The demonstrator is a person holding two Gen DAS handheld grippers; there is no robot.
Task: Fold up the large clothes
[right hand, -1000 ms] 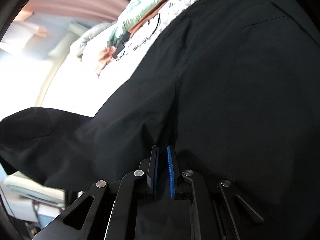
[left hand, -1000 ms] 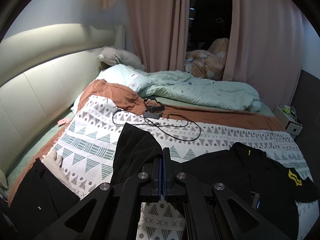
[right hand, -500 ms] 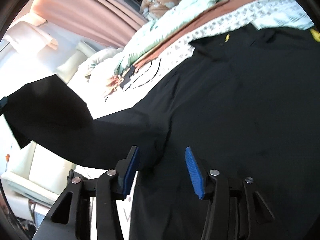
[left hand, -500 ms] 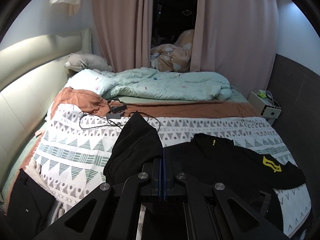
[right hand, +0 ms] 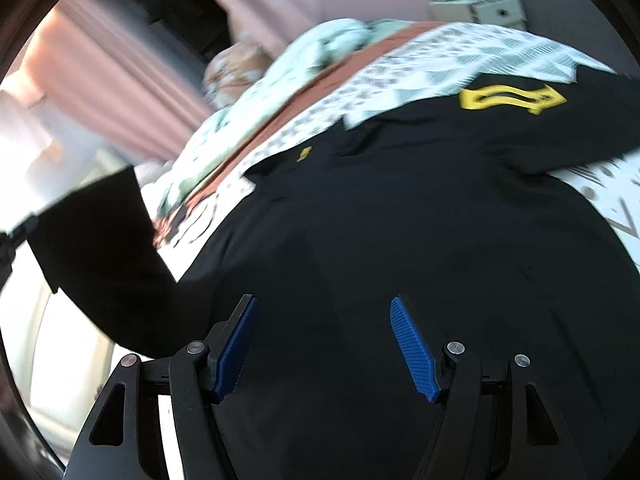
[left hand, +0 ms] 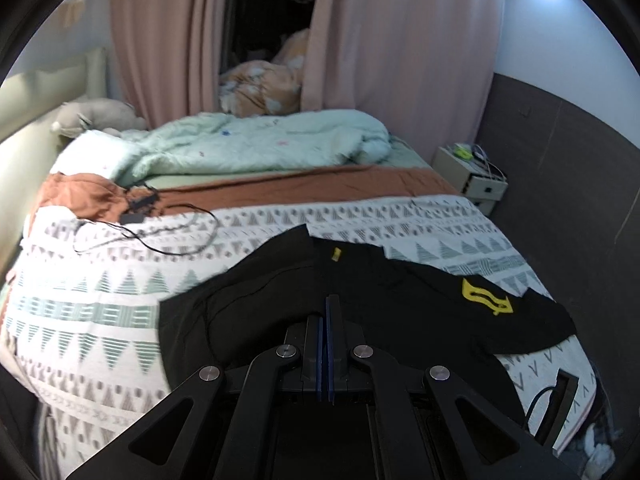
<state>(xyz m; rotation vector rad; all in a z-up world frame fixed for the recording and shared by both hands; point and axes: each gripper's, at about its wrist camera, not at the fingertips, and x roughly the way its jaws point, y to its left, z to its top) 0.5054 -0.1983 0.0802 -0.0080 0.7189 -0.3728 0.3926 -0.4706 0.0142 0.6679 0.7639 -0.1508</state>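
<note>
Black short-sleeved shirt with yellow emblem [left hand: 400, 312] lies on the patterned bedspread [left hand: 100, 300], near right. Sleeve fold in hand, I judge. Left tongs [left hand: 324, 320] pressed together, apparently pinching black cloth; right tongs [right hand: 324, 344] spread, just opened, nothing between. Next: regrip hem. Open room left; bed edge right.

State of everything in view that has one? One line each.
left gripper: shut, pinching the sleeve
right gripper: open, jaws just been opening, nothing between the pads
black shirt: spread flat on the bed, not yet folded
sleeve: lifted off the bed
curtains: parted in the middle
duvet: bunched up at the far side
cable: loose, looped on the bedspread
</note>
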